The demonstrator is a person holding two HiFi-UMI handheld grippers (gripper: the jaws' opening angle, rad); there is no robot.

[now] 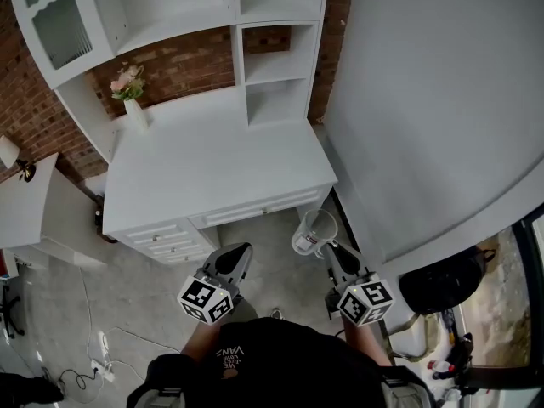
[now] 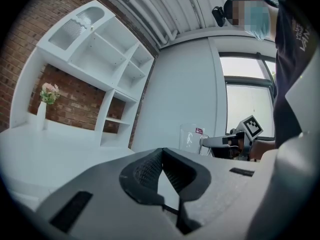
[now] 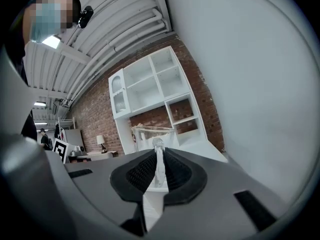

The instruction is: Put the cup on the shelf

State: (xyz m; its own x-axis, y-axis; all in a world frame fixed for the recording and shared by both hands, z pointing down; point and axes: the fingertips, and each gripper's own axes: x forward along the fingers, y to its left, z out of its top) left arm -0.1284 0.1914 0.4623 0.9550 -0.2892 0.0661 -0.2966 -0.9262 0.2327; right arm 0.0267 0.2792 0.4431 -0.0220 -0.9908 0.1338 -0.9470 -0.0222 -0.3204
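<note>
A clear glass cup (image 1: 313, 231) with a small red label hangs in the air before the white desk, below its front edge. My right gripper (image 1: 330, 250) is shut on the cup's handle; in the right gripper view the handle (image 3: 158, 163) stands upright between the black pads, with the cup (image 3: 151, 135) beyond them. The white shelf unit (image 1: 274, 68) stands at the back of the desk against the brick wall, its compartments bare. My left gripper (image 1: 235, 262) hovers level with the right one, shut, with nothing in it. From the left gripper view the cup (image 2: 192, 138) shows to the right.
A white vase with pink flowers (image 1: 130, 93) stands at the desk's (image 1: 212, 164) back left. Drawers (image 1: 166, 238) sit under the desk front. A large pale wall panel (image 1: 442, 100) fills the right. A side table with a lamp (image 1: 10, 155) is at the left; cables lie on the floor (image 1: 93, 359).
</note>
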